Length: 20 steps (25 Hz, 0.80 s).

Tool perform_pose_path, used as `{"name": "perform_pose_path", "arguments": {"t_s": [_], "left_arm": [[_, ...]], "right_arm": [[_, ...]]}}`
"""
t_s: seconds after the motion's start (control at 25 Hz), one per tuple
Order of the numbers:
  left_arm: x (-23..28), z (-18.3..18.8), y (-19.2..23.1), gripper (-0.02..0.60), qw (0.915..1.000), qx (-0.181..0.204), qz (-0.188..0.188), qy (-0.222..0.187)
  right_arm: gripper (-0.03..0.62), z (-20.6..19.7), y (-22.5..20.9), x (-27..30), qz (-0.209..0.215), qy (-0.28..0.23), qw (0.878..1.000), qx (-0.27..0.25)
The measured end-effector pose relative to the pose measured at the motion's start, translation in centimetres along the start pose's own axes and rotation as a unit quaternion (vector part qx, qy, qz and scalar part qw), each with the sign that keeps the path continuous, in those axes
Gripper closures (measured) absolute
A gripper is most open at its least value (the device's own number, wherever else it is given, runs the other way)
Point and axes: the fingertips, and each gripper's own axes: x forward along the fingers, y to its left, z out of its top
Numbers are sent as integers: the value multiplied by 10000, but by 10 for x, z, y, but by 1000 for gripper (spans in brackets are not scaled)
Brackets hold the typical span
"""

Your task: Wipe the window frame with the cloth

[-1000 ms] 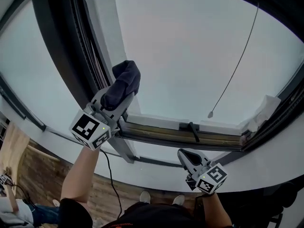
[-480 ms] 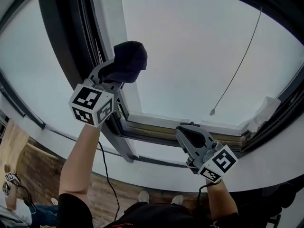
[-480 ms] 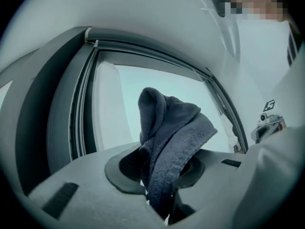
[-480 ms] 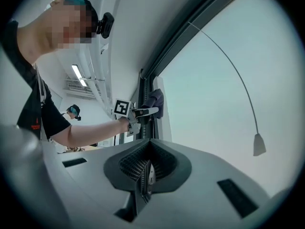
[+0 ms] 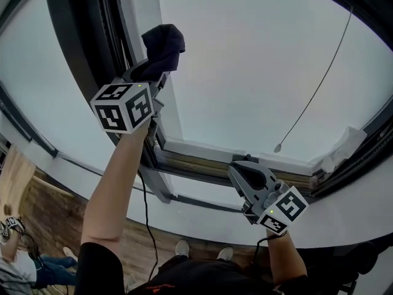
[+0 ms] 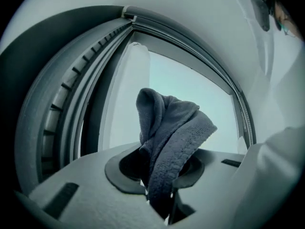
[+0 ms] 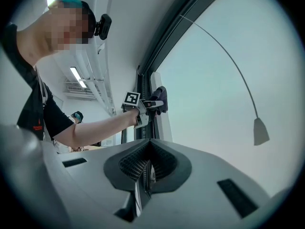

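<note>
The dark blue cloth is bunched in my left gripper, which is shut on it and raised against the white upright of the window frame. In the left gripper view the cloth stands up out of the jaws and hides the fingertips, with the dark outer frame curving at the left. My right gripper hovers low near the bottom rail, shut with nothing in it. The right gripper view shows the left gripper at the upright.
A thin blind cord with a pull hangs across the glass. A crumpled white cloth sits on the sill at the right corner. Wooden floor and another person lie far below at the left.
My left gripper has climbed up the white upright with the cloth in it. The right gripper rose a little toward the bottom rail, then stayed put.
</note>
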Motion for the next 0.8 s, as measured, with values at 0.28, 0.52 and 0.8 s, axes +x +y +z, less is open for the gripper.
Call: {"name": "perform_pose_path", "arguments": {"t_s": [0.28,0.52,0.8], "left_arm": [[7,-20,9,485,9986,-513,76,43],[5,-50,8,486,9973,-707,71,165],[3,-102,10,486,9934,-1064,68,419]], "right_arm": [[591,-10,-7,0,138,62,9998,141],[591,-30,-7,2,224,222,9991,299],[591,-50,-8,2,223,395,9979,468]]}}
